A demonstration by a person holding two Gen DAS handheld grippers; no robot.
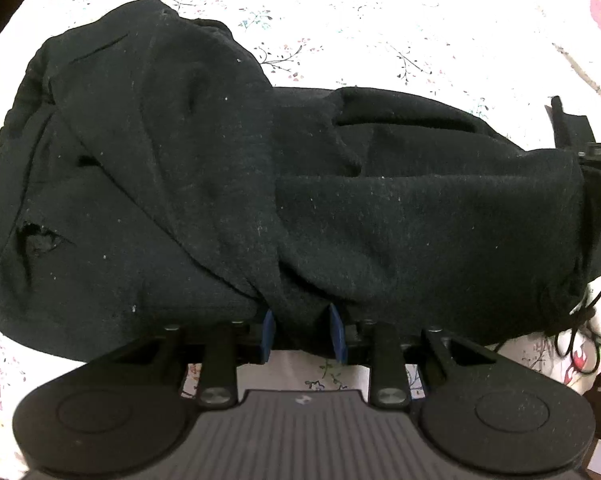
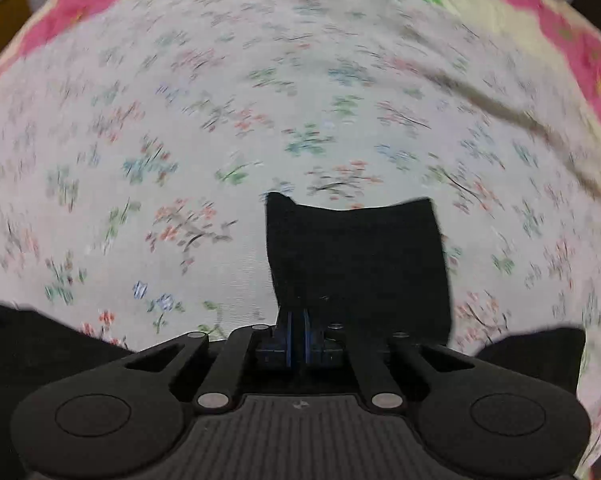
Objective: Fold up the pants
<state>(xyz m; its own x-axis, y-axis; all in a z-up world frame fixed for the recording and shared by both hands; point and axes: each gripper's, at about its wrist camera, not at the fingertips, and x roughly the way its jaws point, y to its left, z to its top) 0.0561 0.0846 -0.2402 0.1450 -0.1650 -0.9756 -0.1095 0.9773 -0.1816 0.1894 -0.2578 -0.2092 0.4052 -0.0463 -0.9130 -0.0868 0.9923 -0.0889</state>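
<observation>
Under my work is a bed (image 1: 380, 20) covered by a white sheet printed with small flower sprigs and bordered in pink. The black pants (image 1: 260, 184) lie bunched directly on it, spread across the middle of my left view. A thin black cord (image 1: 580, 344) rests on the sheet just beside the pants, at the right edge.

Floral bedsheet (image 1: 380, 20), pink-bordered; black cable (image 1: 580, 344).
</observation>
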